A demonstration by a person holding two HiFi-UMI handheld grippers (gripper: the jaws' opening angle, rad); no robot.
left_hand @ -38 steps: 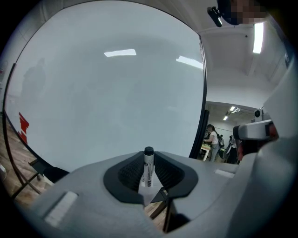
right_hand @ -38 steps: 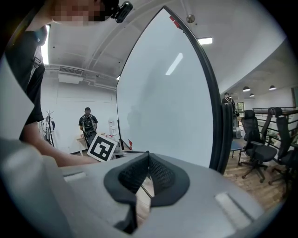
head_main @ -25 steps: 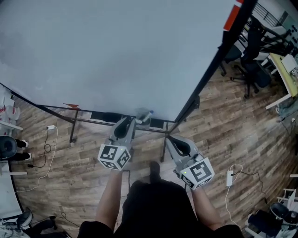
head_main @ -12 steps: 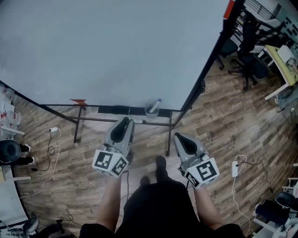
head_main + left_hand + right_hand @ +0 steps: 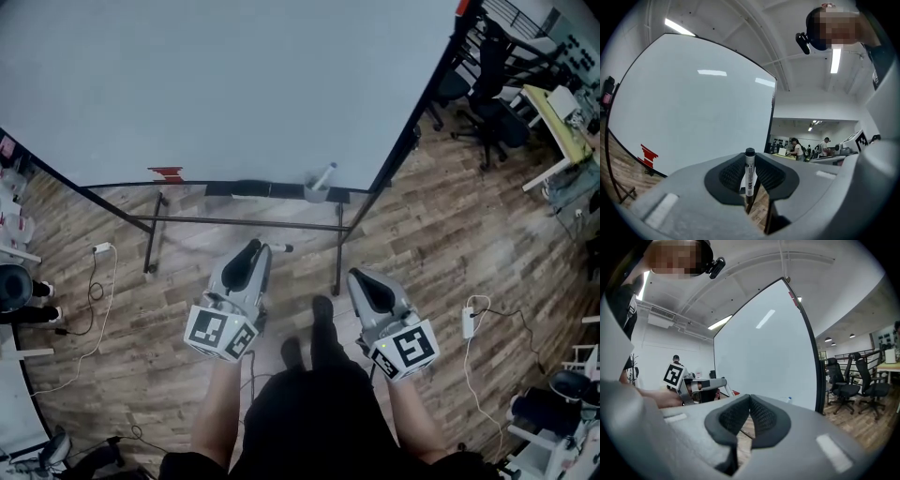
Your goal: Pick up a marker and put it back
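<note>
Holding one marker (image 5: 749, 169) clamped, left tongs (image 5: 749, 180) face one whiteboard (image 5: 234, 84); right tongs (image 5: 749, 403) are pressed together, empty.

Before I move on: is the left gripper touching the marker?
Touching. In the left gripper view, the left gripper clamps the upright marker between its jaws.

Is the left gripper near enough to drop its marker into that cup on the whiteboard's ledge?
Probably not yet. The left gripper, shut on the marker, hangs short of the cup, with wood floor between. Nothing seems to block the way.
</note>
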